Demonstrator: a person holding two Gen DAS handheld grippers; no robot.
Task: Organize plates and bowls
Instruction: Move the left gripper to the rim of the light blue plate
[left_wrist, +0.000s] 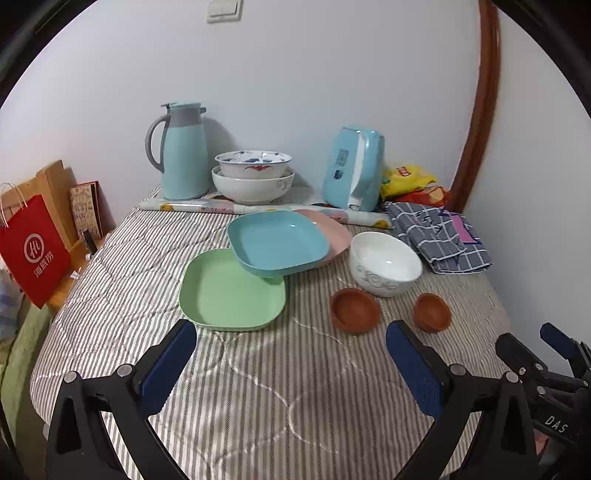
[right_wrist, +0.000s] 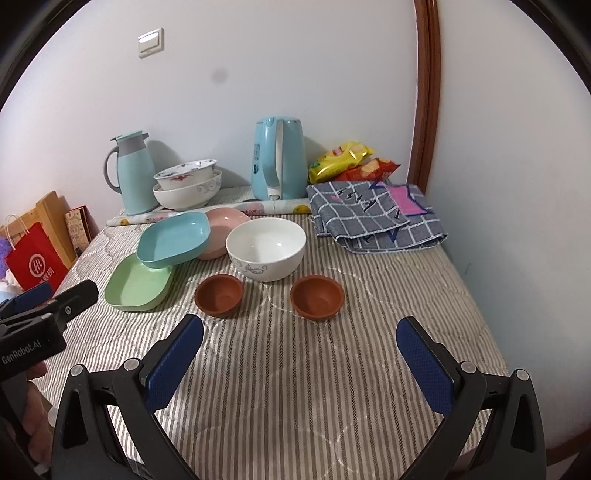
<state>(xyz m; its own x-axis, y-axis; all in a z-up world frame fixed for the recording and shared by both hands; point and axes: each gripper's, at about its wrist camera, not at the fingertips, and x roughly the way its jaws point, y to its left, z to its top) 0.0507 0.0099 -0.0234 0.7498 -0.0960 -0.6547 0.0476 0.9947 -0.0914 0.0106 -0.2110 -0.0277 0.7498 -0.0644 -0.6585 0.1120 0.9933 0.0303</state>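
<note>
Pink square plastic plate (right_wrist: 225, 221) sits half-hidden under blue square plastic plate (right_wrist: 173, 236) (tilted); left gripper (left_wrist: 291, 354) and right gripper (right_wrist: 299, 350) both gape empty.

Black frames, blue-padded fingers (right_wrist: 173, 365), silver screws, apparently "GenRobot.AI" lettering.

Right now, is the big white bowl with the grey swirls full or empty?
Empty. The white swirl-patterned bowl stands upright, and its bare glossy inside shows nothing in it.
</note>
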